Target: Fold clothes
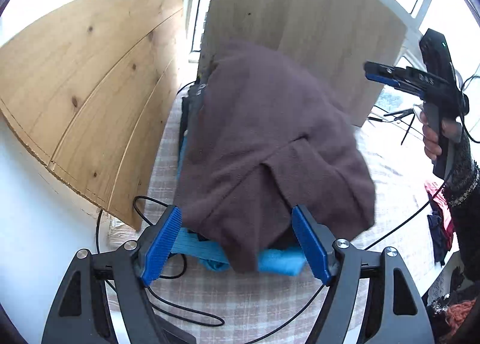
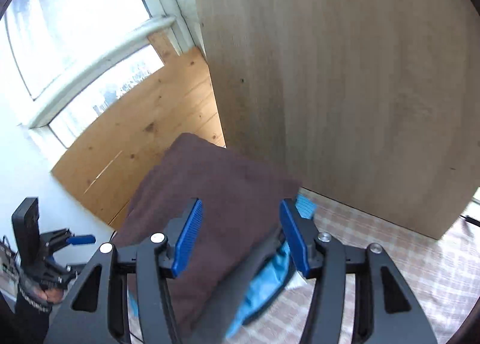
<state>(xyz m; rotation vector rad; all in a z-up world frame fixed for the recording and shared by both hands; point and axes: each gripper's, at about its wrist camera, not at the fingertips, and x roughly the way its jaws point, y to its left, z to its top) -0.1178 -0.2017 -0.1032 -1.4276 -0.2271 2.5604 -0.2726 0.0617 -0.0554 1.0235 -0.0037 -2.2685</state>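
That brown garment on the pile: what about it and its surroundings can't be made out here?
- Brown garment: its kind; folded over in both views.
- Blue clothes underneath: how many; the brown garment covers them.
- Clothes heap: cut off by the left view's edge.
- Right hand-held gripper: jaw gap too small, left view.

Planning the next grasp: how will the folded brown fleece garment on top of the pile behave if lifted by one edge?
The brown fleece garment would probably droop and unfold, since its edges already sag over the bright blue clothes beneath. It looks thick and fuzzy, so the left tongs should grip without slipping. Likely light.
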